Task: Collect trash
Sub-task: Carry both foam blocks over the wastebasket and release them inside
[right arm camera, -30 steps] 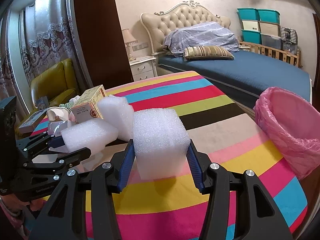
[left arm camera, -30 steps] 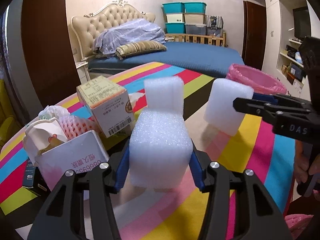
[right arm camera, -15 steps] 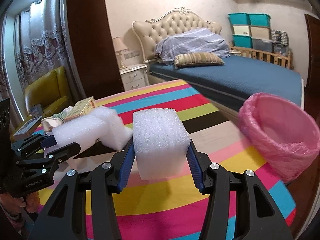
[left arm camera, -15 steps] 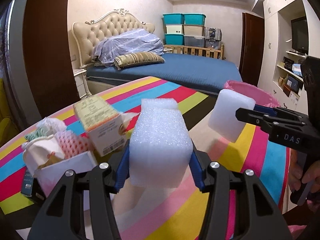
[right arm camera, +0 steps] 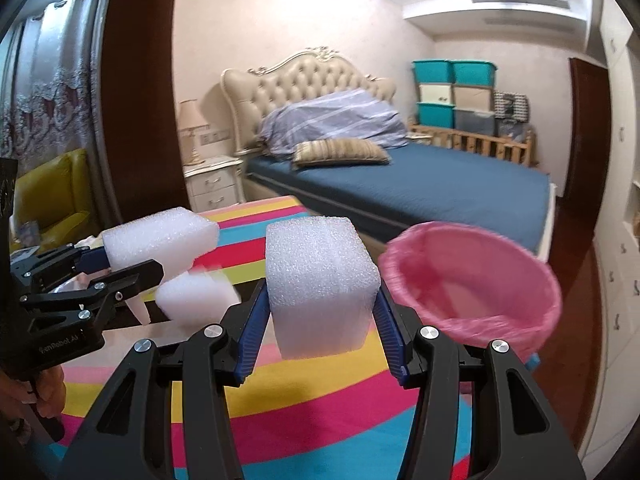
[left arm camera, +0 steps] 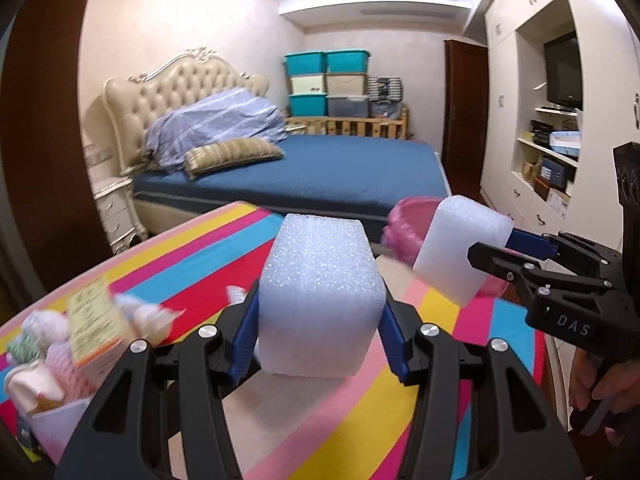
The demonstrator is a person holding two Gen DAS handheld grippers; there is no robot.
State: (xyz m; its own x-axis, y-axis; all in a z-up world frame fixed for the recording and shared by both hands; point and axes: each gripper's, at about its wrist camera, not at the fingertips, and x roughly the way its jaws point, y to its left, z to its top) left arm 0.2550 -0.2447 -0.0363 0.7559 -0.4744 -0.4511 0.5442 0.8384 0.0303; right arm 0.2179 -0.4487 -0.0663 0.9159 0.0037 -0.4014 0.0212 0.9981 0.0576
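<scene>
**Operator:** Status of both grippers?

**Technician:** The left gripper [left arm camera: 320, 312] is clamped on a white foam block [left arm camera: 320, 300], pads pressing both sides. The right gripper [right arm camera: 320, 300] is clamped on a second foam block [right arm camera: 320, 284] in the same manner. Both blocks are lifted clear of the striped table [right arm camera: 280, 420].

**Operator:** Location of the bin?

**Technician:** The pink-lined bin [right arm camera: 472, 280] stands off the far right edge of the table, just beside the right gripper's block. Nothing that I can make out lies in the visible part of its interior.

**Operator:** Progress?

**Technician:** Early, by my judgement. Two pieces are picked up; neither is deposited. Remaining on the table: a third foam piece [right arm camera: 196, 300] and, at the left end, a pile [left arm camera: 44, 352] with a printed carton [left arm camera: 94, 320], a white box [left arm camera: 56, 428] and soft wrappers. The pile is blurred, so an exact count is not possible.

**Operator:** Next requirement?

**Technician:** Probably carry each block over the bin's rim and release, then return for the pile.
</scene>
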